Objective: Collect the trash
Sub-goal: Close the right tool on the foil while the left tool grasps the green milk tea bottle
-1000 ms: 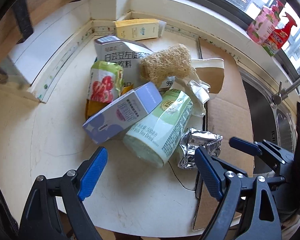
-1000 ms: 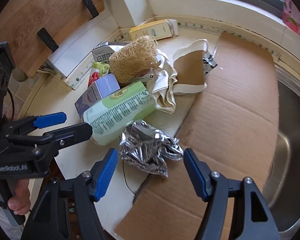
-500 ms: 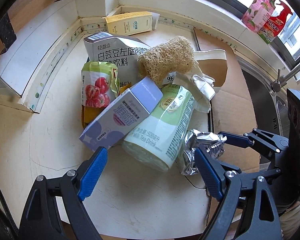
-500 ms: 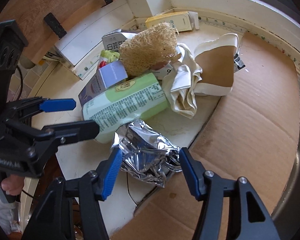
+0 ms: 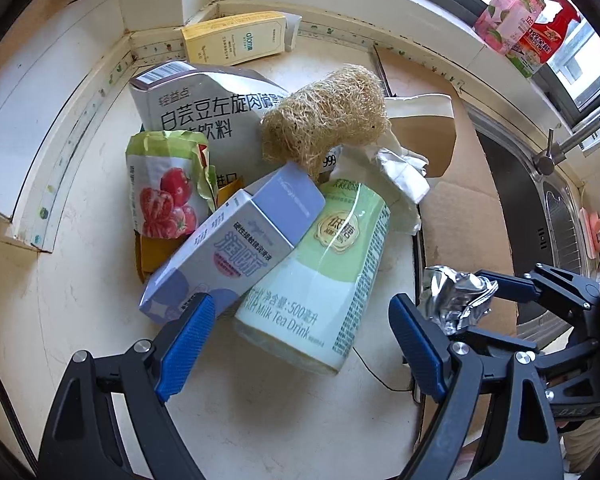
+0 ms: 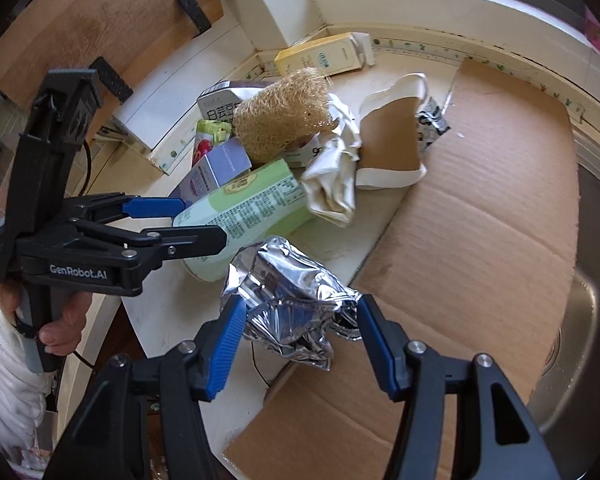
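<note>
A pile of trash lies on the white counter (image 5: 80,320): a green milk tea carton (image 5: 320,276), a purple box (image 5: 236,252), a tomato snack bag (image 5: 164,188), a grey drink carton (image 5: 196,108), a loofah (image 5: 324,116) and crumpled paper (image 5: 396,176). My left gripper (image 5: 296,340) is open, its fingers on either side of the milk tea carton's near end. My right gripper (image 6: 300,320) has its pads against both sides of a crumpled silver foil bag (image 6: 292,300), which also shows in the left wrist view (image 5: 456,300). The left gripper also shows in the right wrist view (image 6: 188,220).
A flat sheet of cardboard (image 6: 480,240) covers the counter on the right, beside a steel sink (image 5: 556,220) with a tap (image 5: 556,152). A yellow carton (image 5: 236,40) lies in the back corner. Pink and red refill pouches (image 5: 516,20) stand on the window sill.
Both grippers have moved forward toward the pile. My right gripper's fingers have narrowed onto the foil bag. My left gripper's fingers now reach the milk tea carton's base.
</note>
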Demonstrator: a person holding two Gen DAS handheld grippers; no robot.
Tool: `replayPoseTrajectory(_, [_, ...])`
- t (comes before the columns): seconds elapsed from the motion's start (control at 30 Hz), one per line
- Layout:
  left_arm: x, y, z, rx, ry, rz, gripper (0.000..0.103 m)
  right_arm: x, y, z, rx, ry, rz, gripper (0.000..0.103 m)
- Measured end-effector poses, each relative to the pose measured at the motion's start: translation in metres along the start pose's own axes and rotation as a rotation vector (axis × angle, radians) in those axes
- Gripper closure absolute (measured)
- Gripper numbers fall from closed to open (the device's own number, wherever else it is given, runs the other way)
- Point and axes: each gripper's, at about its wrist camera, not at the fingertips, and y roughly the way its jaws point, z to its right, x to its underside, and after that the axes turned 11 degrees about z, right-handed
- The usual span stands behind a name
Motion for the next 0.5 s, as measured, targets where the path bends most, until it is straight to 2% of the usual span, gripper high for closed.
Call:
replayPoseTrajectory(0.4, [0.001,-0.011,0.027,0.070,0.066,0.000,0.018,-0.001,-0.010,0.010,-0.004,0.045,0.022,0.045])
replayPoseTrajectory(0.5, [0.002,-0.021,0.038,0.157,0.101,0.003,0.023,-0.003,-0.011,0.012,-0.002,0.050,0.027,0.045])
